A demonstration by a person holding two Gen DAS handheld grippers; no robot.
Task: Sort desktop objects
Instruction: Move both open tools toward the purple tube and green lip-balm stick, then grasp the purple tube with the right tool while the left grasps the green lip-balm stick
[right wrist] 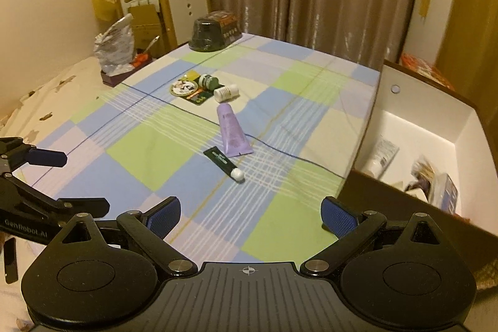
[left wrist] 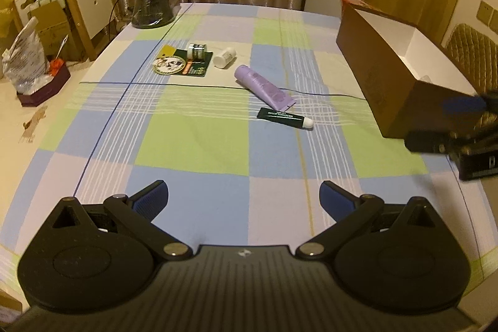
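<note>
Only the right wrist view looks down into the cardboard box [right wrist: 460,126], whose white inside holds a pale tube [right wrist: 384,156] and some blurred packets; the left wrist view shows just its brown outer wall [left wrist: 373,64] and white far side.

The left claw [left wrist: 244,201] hovers low over the near part of the table [left wrist: 193,142], fingers spread wide and empty. The right claw [right wrist: 250,217] is also wide and empty, held near the box's near left corner.

On the checked cloth lie a soft lilac tube [left wrist: 264,86], and just near it, not quite touching, a dark green tube with a white cap [left wrist: 284,116]. Farther left sit a white bottle on its side [left wrist: 224,57], a small green jar [left wrist: 197,50] and a round tin [left wrist: 169,65] on a dark green card [left wrist: 199,69]. A dark domed container [left wrist: 152,10] stands at the far left corner.
</note>
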